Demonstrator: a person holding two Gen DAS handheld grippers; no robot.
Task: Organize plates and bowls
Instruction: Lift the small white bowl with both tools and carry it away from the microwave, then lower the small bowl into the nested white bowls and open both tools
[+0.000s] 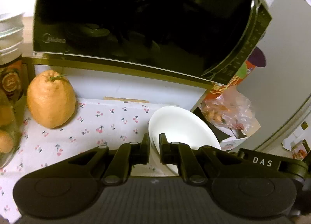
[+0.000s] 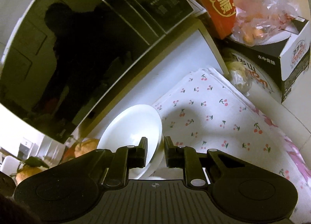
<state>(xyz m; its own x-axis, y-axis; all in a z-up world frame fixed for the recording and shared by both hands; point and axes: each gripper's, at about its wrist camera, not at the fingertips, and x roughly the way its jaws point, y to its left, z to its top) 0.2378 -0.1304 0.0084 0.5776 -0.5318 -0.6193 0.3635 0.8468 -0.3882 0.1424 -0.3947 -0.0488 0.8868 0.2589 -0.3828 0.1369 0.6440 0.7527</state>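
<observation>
Now | step: white plates (image 1: 180, 124) are gripped at opposite rims, above the cherry cloth (image 1: 93, 124) | left gripper (image 1: 154, 151) and right gripper (image 2: 155, 153): both clamped on the rim | next: probably carried level to the bowl stack (image 1: 10, 31).

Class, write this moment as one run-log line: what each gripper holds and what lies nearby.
left gripper: shut on white dish rim | right gripper: shut on opposite rim | beneath: cherry-print cloth | nearby: orange fruit, microwave

Home kitchen corner: black glass-fronted microwave oven (image 1: 136, 19), cherry-print white cloth (image 2: 223, 119), large orange citrus fruit (image 1: 51, 99), stacked white bowls (image 1: 10, 29).
</observation>
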